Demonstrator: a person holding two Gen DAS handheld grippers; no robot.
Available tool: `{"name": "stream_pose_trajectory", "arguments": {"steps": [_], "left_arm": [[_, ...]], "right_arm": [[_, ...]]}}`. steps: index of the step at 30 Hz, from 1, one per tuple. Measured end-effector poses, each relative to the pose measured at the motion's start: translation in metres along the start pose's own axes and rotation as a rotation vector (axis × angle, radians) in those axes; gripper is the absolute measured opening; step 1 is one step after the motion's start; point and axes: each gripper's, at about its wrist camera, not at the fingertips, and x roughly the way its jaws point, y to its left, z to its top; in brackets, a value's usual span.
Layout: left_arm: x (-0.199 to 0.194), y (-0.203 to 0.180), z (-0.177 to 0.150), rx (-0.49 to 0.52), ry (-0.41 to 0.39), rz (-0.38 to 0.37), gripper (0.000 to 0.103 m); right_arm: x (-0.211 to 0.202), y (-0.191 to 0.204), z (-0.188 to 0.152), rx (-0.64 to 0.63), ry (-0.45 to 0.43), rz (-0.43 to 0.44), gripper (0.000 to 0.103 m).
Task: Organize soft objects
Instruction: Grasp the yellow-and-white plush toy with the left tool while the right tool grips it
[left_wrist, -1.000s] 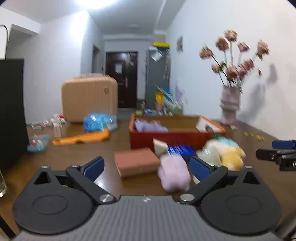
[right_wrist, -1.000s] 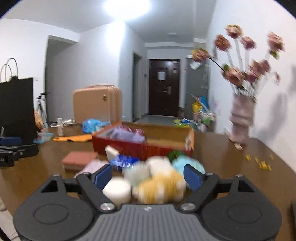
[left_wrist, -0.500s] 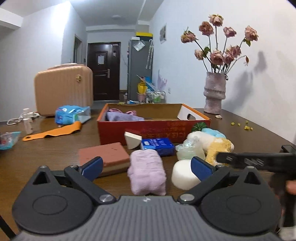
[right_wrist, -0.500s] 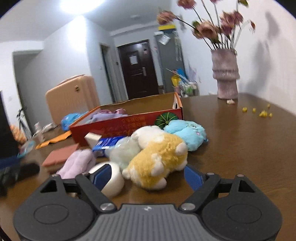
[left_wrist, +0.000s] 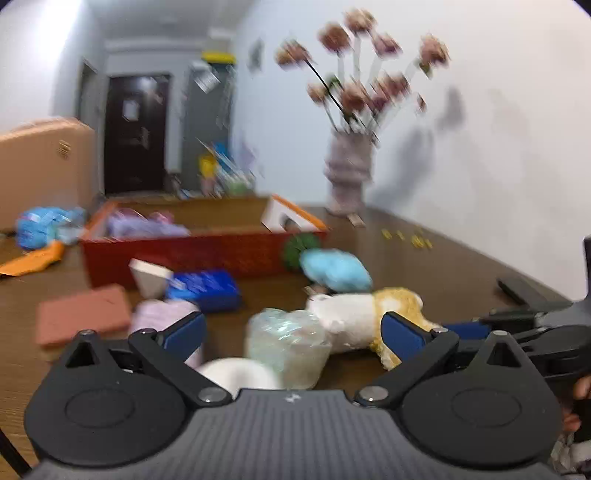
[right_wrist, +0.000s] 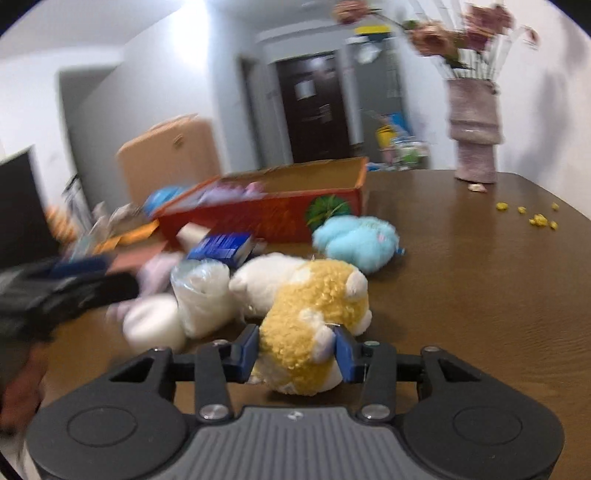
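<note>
The right tool (right_wrist: 296, 349) is closing on the near end of the yellow-and-white plush toy (right_wrist: 314, 306) lying on the desk (right_wrist: 480, 277), presumably to carry it to the red box (right_wrist: 266, 214) behind; the left tool (left_wrist: 291, 328) hangs apart and empty over the wrapped roll (left_wrist: 288, 343).

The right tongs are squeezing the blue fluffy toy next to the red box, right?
Not the blue one. The right wrist view shows the right tongs closing on the yellow and white plush toy. The blue fluffy toy lies untouched beside the red box.
</note>
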Motion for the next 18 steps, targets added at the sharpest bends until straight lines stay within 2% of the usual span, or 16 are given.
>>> {"name": "stream_pose_trajectory", "arguments": {"steps": [2,5,7,8,9,11,13,16,18], "left_arm": [[0.011,-0.01,0.001,0.002,0.047,-0.03,0.102],[0.017,-0.025,-0.001,0.018,0.062,-0.058,0.098],[0.025,-0.032,-0.001,0.049,0.064,-0.002,0.092],[0.029,-0.035,0.001,0.062,0.059,0.061,0.082],[0.027,-0.038,0.003,0.079,0.03,0.101,0.079],[0.018,-0.043,0.011,0.085,-0.041,0.057,0.081],[0.019,-0.049,0.02,0.076,-0.045,-0.03,0.081],[0.044,-0.053,0.029,0.047,0.041,-0.09,0.08],[0.066,-0.052,0.031,0.03,0.12,-0.124,0.076]], "right_arm": [[-0.008,-0.005,-0.004,0.004,0.004,-0.021,0.044],[-0.014,-0.019,-0.008,0.053,-0.007,-0.064,0.044],[-0.015,-0.024,-0.01,0.066,-0.013,-0.067,0.044],[-0.015,-0.026,-0.01,0.067,-0.015,-0.065,0.044],[-0.015,-0.028,-0.01,0.065,-0.016,-0.063,0.044],[-0.013,-0.028,-0.008,0.052,-0.015,-0.061,0.045],[-0.008,-0.032,-0.006,0.052,-0.01,-0.058,0.045],[-0.003,-0.037,-0.002,0.045,-0.007,-0.059,0.045],[-0.001,-0.042,0.0,0.055,-0.006,-0.055,0.045]]}}
